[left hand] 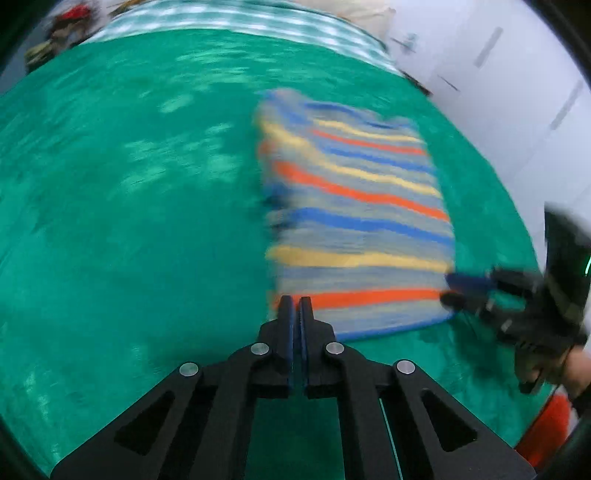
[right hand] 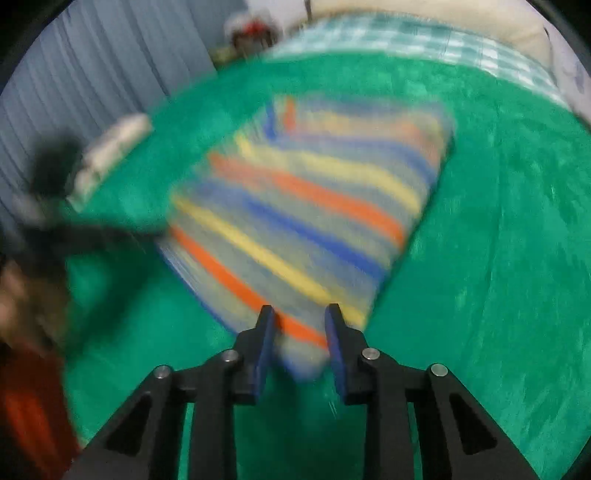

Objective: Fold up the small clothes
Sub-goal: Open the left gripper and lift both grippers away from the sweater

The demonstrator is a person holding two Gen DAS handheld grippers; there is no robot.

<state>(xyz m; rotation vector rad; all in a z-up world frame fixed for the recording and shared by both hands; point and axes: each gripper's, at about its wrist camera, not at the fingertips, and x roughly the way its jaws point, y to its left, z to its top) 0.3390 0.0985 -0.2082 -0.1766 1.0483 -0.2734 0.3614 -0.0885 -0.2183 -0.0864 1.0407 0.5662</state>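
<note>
A folded cloth (left hand: 354, 206) with blue, orange, yellow and grey stripes lies flat on a green fleece blanket (left hand: 129, 221). My left gripper (left hand: 295, 301) is shut, its tips at the cloth's near left corner; the blur hides whether fabric is pinched. In the right wrist view the same cloth (right hand: 306, 206) lies ahead, and my right gripper (right hand: 300, 310) stands with its jaws apart, the cloth's near corner between the fingers. In the left wrist view the right gripper (left hand: 447, 287) shows at the cloth's near right corner. The left gripper (right hand: 159, 230) appears as a dark blur at the cloth's left corner.
A teal-and-white checked sheet (left hand: 240, 18) covers the bed's far end. A white wall (left hand: 498, 74) stands to the right, grey curtains (right hand: 74, 74) to the left. A pale folded item (right hand: 110, 147) lies at the blanket's left edge. A red sleeve (right hand: 29, 406) is near.
</note>
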